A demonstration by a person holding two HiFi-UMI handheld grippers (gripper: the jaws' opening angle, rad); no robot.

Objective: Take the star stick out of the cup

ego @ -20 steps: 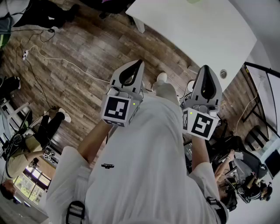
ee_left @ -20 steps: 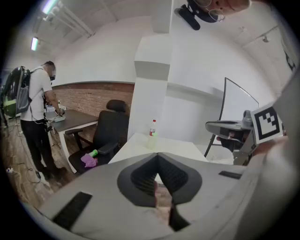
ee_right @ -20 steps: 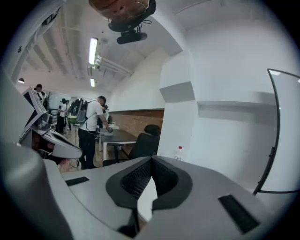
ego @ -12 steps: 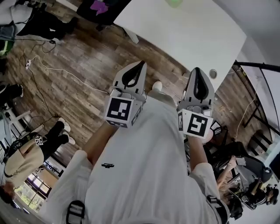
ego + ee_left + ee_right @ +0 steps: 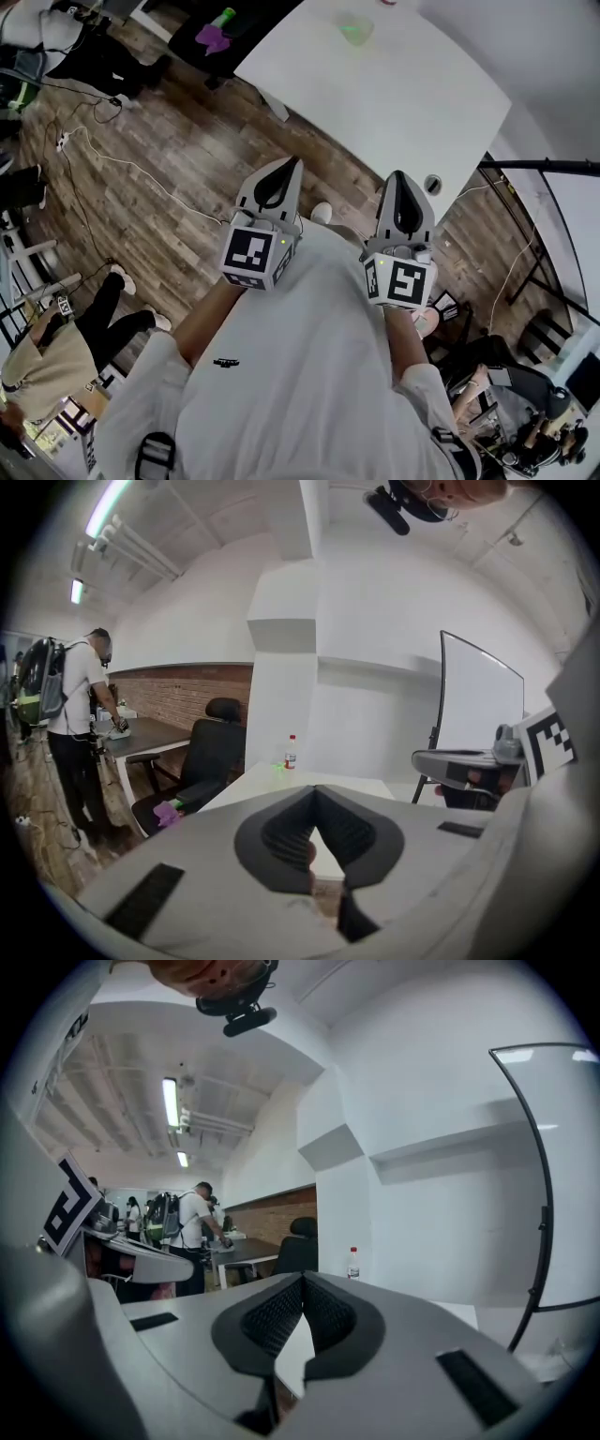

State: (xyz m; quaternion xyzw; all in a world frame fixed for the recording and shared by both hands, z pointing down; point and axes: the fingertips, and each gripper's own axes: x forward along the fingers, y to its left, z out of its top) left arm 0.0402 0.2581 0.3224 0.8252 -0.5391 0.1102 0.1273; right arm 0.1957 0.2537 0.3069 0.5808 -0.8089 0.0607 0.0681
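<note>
Approach step, nothing grabbed yet. My L gripper (image 5: 289, 164) and R gripper (image 5: 395, 178) are both pinched closed and empty, over the floor short of the table (image 5: 403, 103). Cup (image 5: 355, 29) at 12 o'clock, far end; stick too small to see. Next, I reckon: close in, open R jaws.

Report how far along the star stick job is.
Done: nothing visible. In hand: nothing; left gripper and right gripper are shut and empty, short of the white table. A small green thing, perhaps the cup, sits at its far end, too blurred to show a stick. Left: approach, grip the stick, lift it out.
</note>
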